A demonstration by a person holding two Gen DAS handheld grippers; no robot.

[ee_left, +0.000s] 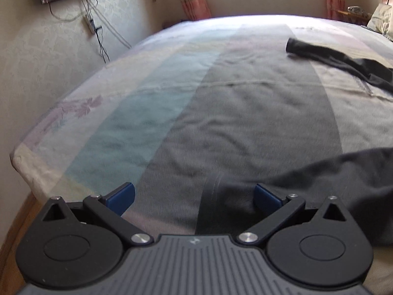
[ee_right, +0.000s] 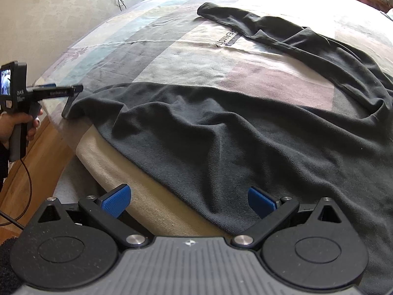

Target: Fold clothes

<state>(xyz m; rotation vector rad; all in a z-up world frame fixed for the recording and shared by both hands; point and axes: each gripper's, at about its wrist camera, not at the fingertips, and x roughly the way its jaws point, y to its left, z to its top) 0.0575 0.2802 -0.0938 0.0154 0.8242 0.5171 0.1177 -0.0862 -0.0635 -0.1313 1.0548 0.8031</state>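
Nearest cloth: hem of the dark garment (ee_right: 221,147) lies right between my right tongs (ee_right: 189,202), draped over the near edge of the bed (ee_right: 152,206).
Right tongs state: blue pads spread wide, gripping nothing, hem just under them.
Left tongs (ee_left: 194,198) state: also spread wide, empty; a dark corner of the garment (ee_left: 331,189) sits at about 2 o'clock, just beside the right-hand pad.
Garment's lie: body runs along the bed's near edge, roughly 9 to 3 o'clock from my right tongs; one long sleeve (ee_right: 270,29) trails away toward 12 to 1 o'clock, its cuff well apart from me.
Left corner: seen from the right wrist, my left tongs (ee_right: 71,98) sit at 10 o'clock, at the garment's far left corner; touching or not, I cannot tell.
Nearer hand: right for the hem, left for that corner.
Judgement: each hand pinches its own end of the hem, then lifts toward 12 o'clock.
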